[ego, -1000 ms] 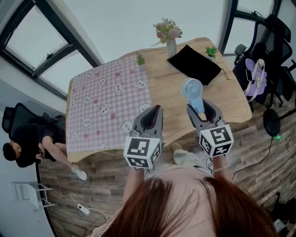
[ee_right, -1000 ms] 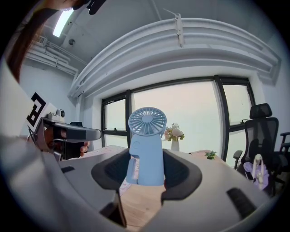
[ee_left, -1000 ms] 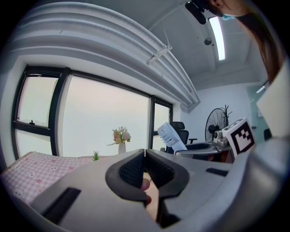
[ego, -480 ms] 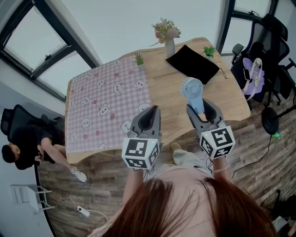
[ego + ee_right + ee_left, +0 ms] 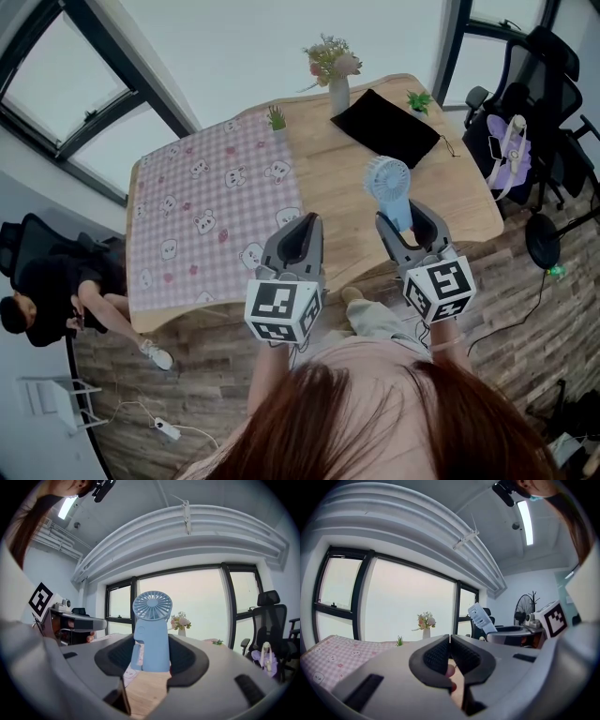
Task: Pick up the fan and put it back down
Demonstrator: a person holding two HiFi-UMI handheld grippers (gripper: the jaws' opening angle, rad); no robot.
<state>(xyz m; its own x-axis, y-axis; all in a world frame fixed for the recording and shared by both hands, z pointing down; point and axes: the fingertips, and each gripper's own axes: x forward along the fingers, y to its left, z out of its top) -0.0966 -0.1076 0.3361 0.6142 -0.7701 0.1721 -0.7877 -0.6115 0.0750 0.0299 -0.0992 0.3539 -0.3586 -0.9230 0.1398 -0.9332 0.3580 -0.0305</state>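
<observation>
Blue fan clamped upright in right hand-held gripper, left hand-held gripper closed empty, flowers in vase

The fan is hidden at its lower handle by the right gripper; an office chair is cut off by the head view's right edge; the flowers are too small to be named.

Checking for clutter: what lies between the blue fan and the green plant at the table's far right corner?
A black pouch, flat on the table beyond the fan; the head view shows it.
</observation>
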